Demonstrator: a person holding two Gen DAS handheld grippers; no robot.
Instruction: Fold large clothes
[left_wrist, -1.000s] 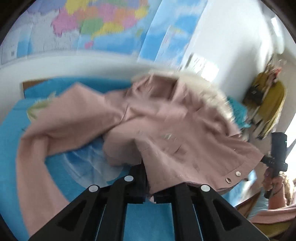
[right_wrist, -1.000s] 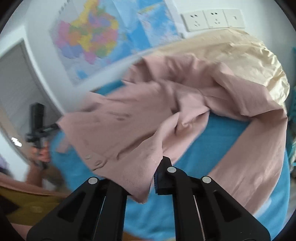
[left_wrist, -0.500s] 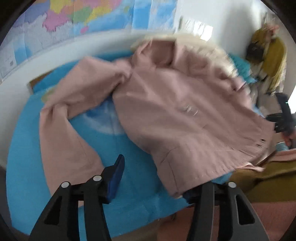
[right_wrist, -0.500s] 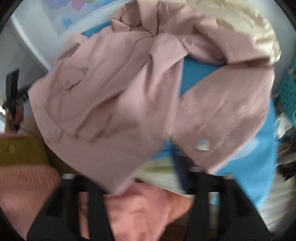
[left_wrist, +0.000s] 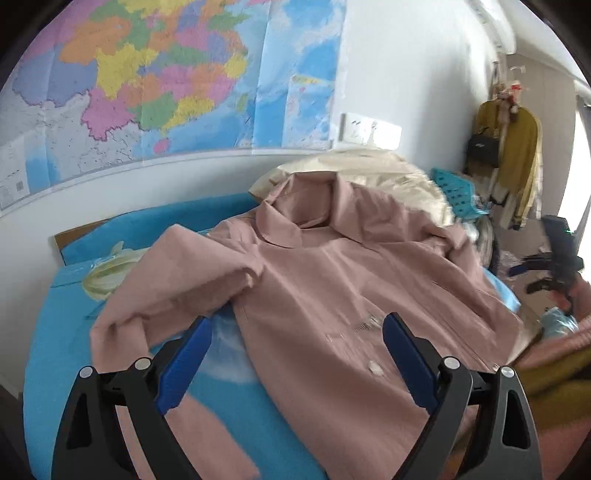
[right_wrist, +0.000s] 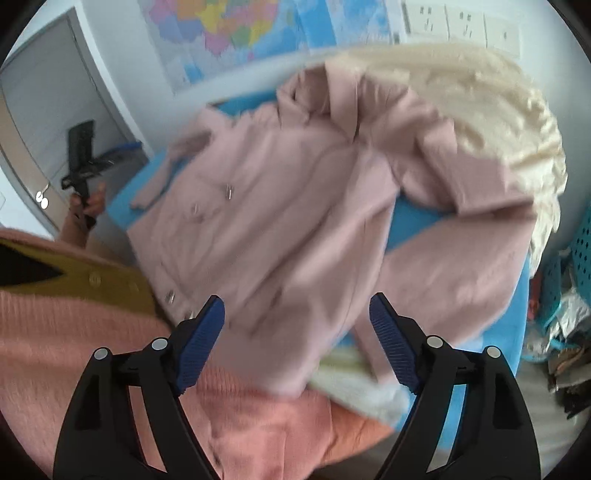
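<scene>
2 grippers, left (left_wrist: 295, 350) and right (right_wrist: 297, 332), now gape empty: you've just dropped the pink jacket (left_wrist: 351, 295) flat on the blue table (left_wrist: 48, 332), so folding can start.

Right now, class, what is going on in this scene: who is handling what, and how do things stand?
A person with a gripper in each hand is folding a pink jacket spread front up on a blue-covered table. Both the left gripper and the right gripper hang open above it, holding nothing. The collar lies against a cream garment at the far end, and the sleeves are still spread out unfolded.
</scene>
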